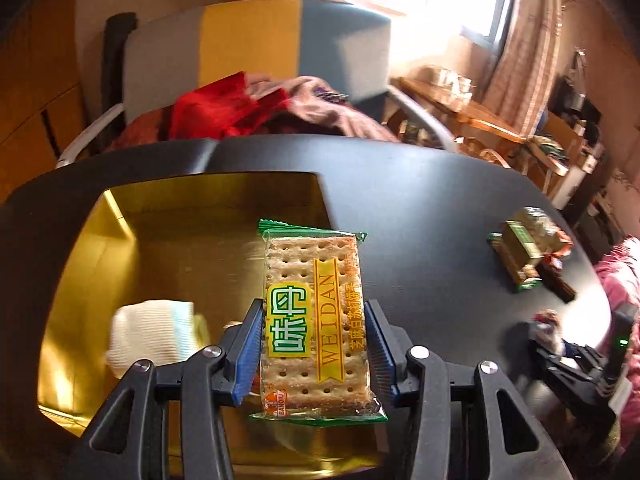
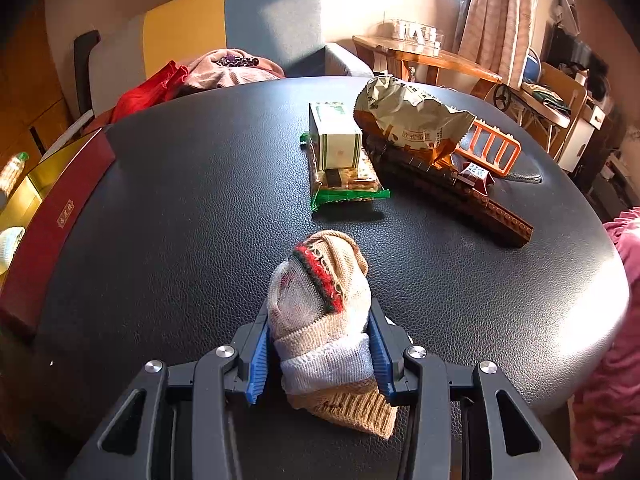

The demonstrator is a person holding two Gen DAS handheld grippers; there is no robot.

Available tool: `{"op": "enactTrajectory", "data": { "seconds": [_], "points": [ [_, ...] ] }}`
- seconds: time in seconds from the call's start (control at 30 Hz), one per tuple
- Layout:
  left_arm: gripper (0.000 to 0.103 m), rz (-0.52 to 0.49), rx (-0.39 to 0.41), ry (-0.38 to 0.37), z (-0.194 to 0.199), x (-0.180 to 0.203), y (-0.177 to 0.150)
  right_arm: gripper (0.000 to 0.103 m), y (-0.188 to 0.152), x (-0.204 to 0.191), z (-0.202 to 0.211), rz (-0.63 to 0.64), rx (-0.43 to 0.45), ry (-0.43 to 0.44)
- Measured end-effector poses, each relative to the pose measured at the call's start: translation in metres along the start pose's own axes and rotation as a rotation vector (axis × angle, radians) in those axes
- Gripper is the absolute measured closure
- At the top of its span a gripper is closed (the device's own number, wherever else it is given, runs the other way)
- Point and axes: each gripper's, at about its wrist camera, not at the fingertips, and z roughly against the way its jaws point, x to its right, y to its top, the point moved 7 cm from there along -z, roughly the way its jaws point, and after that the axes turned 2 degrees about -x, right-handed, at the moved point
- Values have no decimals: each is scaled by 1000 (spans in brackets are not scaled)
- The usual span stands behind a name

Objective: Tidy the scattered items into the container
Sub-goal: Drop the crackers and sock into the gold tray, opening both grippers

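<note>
Green-edged cracker packet (image 1: 314, 320) clamped upright in left gripper (image 1: 316, 344).

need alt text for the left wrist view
The left gripper holds a green-edged cracker packet between its blue fingers, over an open gold-lined box on a black table. A pale rolled sock lies in the box.

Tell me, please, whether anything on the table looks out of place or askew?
Yes. In the right wrist view, a small green-and-white box sits stacked on a cracker packet, and a crumpled snack bag leans on a long brown brick strip. It is a jumbled heap, not flat items.
</note>
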Motion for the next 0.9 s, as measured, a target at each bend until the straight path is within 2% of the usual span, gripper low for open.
{"op": "enactTrajectory", "data": {
  "seconds": [0.17,0.27,0.7,0.8,0.9],
  "points": [
    [54,43,-67,107,-30,-43,-3,59,-3,-1,0,-7,1,0],
    [54,56,-96,140,-43,-59,-5,59,-2,-2,-1,-10,-1,0],
    [50,249,-25,56,-19,-105,-7,59,3,-10,-3,7,-3,-5],
    [50,278,-16,72,-8,-121,-17,60,3,-14,-3,12,1,-1],
    [50,292,-6,93,2,-133,-31,64,6,-24,-1,9,10,42]
  ]
}}
